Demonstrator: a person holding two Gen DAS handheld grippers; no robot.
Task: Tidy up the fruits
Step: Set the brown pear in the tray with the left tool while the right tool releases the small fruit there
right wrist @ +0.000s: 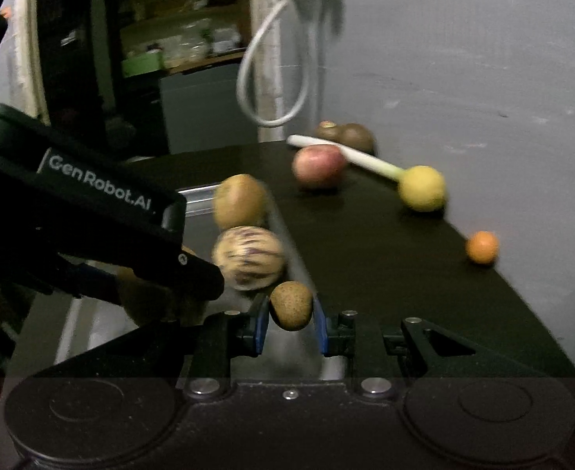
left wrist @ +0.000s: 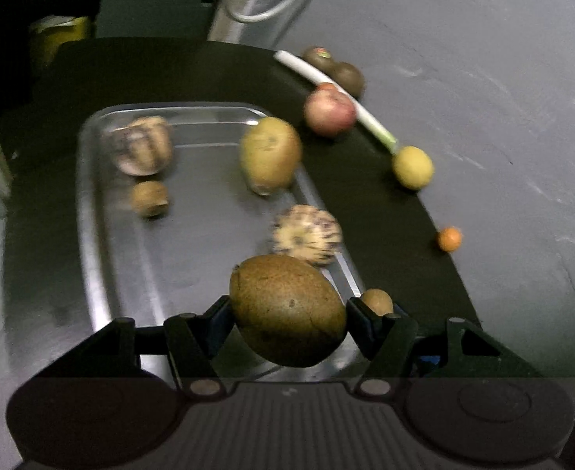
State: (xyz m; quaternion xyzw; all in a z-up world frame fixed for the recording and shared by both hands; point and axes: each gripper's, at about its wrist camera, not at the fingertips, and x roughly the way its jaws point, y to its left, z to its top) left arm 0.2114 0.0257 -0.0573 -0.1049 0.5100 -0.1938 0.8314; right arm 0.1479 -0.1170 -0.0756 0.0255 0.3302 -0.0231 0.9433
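Observation:
My left gripper (left wrist: 288, 307) is shut on a large brown oval fruit (left wrist: 287, 309) and holds it over the near end of the metal tray (left wrist: 91, 203). The tray holds a striped melon (left wrist: 143, 150), a small brown fruit (left wrist: 150, 198), a yellow-green mango (left wrist: 270, 153) and a second striped melon (left wrist: 306, 234). My right gripper (right wrist: 290, 322) is shut on a small brown round fruit (right wrist: 291, 304) above the tray's right rim (right wrist: 287, 243). The left gripper body (right wrist: 91, 211) shows at the left of the right wrist view.
On the black table (left wrist: 385, 203) to the right of the tray lie a red apple (left wrist: 328, 111), a white-green stalk (left wrist: 334, 92), two dark brown fruits (left wrist: 338, 68), a yellow lemon (left wrist: 412, 167) and a small orange fruit (left wrist: 449, 239). A grey wall (left wrist: 483, 78) and a white cable loop (right wrist: 272, 78) are behind.

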